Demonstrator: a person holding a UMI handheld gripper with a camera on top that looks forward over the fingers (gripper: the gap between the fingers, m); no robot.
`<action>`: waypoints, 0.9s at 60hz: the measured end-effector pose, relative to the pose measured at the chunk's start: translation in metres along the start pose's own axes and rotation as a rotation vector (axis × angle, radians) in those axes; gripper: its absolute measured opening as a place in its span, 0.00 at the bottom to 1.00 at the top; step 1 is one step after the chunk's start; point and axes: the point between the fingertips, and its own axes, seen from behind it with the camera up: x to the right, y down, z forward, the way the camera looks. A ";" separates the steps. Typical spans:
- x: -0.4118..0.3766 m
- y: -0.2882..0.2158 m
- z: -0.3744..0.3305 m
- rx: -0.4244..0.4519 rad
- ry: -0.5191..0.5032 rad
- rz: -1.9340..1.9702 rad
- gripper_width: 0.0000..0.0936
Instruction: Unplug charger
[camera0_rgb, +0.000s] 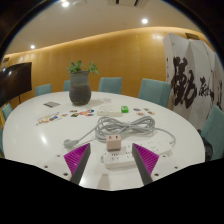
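Note:
A white power strip (113, 156) lies on the round white table (170, 140), between and just ahead of my fingers. A small beige charger (113, 144) is plugged into its top and stands upright. A grey-white cable (125, 126) lies coiled on the table just beyond the charger. My gripper (112, 157) is open. Its left pad (78, 156) and right pad (146, 154) stand apart on either side of the strip, with a gap at each side. The fingers touch nothing.
A grey pot with a green plant (80, 90) stands at the far left of the table. Small cards and items (62, 116) lie beyond the cable. Teal chairs (110, 86) ring the table. A white banner with black characters (188, 75) stands at the right.

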 end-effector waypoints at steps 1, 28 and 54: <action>0.001 -0.001 0.006 -0.002 0.002 0.002 0.93; 0.006 0.006 0.081 -0.029 0.032 0.009 0.31; 0.017 -0.096 0.040 0.260 0.059 -0.027 0.18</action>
